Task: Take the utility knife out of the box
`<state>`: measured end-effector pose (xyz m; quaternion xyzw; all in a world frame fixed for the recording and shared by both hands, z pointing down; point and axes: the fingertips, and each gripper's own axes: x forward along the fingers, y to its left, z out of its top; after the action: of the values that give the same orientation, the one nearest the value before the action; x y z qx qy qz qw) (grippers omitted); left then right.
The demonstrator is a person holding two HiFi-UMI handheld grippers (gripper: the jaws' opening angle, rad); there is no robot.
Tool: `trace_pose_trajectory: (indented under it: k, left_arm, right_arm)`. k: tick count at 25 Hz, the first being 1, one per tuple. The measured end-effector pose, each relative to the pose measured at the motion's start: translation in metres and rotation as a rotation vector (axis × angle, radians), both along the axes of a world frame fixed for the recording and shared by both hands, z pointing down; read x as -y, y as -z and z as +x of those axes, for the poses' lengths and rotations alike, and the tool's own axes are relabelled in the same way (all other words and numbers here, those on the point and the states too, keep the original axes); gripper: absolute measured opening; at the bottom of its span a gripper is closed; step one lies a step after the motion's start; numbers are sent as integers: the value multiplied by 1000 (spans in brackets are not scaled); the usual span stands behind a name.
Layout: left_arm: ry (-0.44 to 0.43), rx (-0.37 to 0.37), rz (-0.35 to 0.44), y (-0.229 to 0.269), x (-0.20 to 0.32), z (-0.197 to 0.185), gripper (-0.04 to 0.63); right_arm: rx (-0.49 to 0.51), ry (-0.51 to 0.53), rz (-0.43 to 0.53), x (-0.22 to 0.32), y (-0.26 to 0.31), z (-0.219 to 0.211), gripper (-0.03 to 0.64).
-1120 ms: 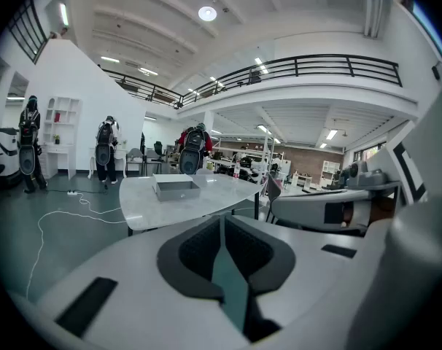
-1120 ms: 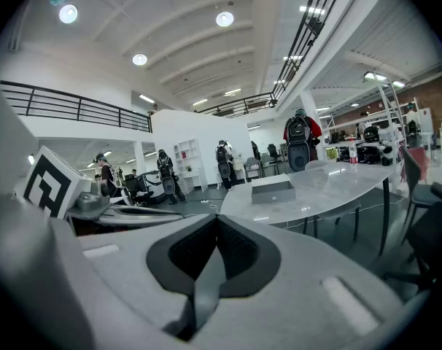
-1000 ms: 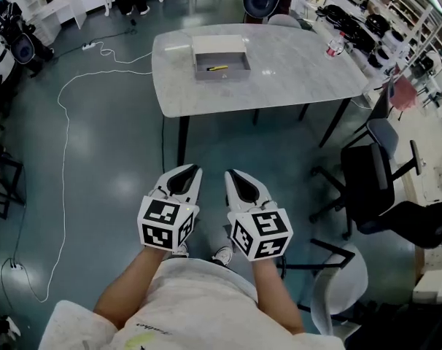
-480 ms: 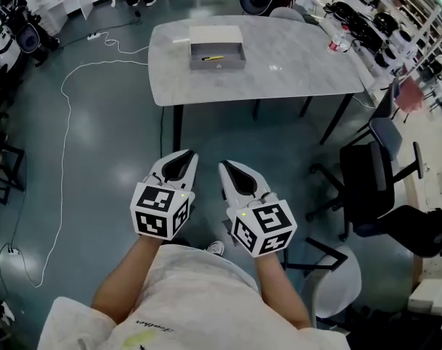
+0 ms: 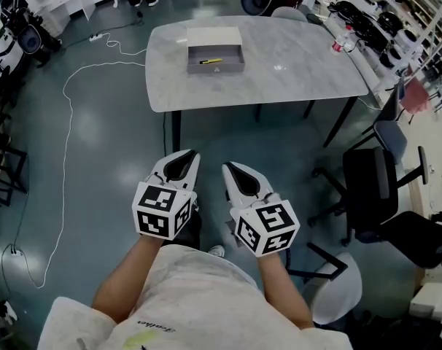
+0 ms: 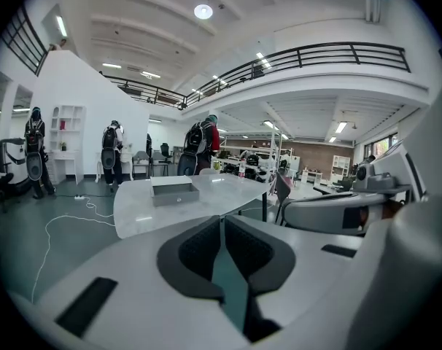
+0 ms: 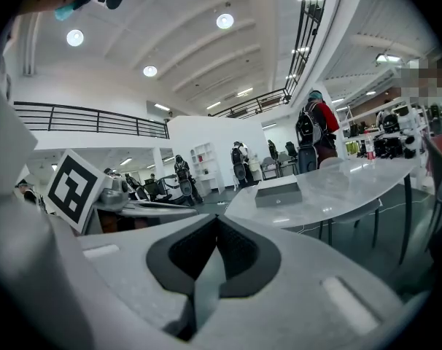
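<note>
Left gripper (image 5: 183, 163) and right gripper (image 5: 235, 175) hung side by side, each with jaws pressed together on nothing, above bare floor (image 5: 104, 144) short of the table's (image 5: 294, 71) near edge. A black chair (image 5: 370, 188) stood at the right. Well ahead, the utility knife (image 5: 211, 61) lay inside the open box (image 5: 216, 41) on the table.

Table top (image 5: 294, 64): grey stone look, smooth, a bit shiny.
Floor (image 5: 97, 166): dark, glossy, smooth.
Box (image 5: 216, 66): grey, matt.
Left gripper (image 5: 191, 154), right gripper (image 5: 227, 168): white smooth plastic.
Pads (image 6: 199, 248): black, bumpy.
Shirt (image 5: 199, 297): soft pale cloth.
</note>
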<state>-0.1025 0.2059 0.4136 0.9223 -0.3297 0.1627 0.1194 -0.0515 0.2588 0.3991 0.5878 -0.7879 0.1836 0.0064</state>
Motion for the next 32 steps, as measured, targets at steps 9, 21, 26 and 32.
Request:
trace_pose_trajectory:
  k: [9,21,26,32]
  left_arm:
    - [-1,-14,-27,-10,77,17,25]
    - [-39,-30,-65,-11,190,26,25]
    - [-54,-39,-87,-14,229,25,25]
    - [-79,-45,-102,-20,261,29,25]
  right_arm:
    - [-52,-3,-43,77,-11,18,5]
    - [-73,-44,-95,194,-11,21,5]
    - [-80,-57,-112,234,-10,19,5]
    - [-88,-82,-129,268,-13,22,5]
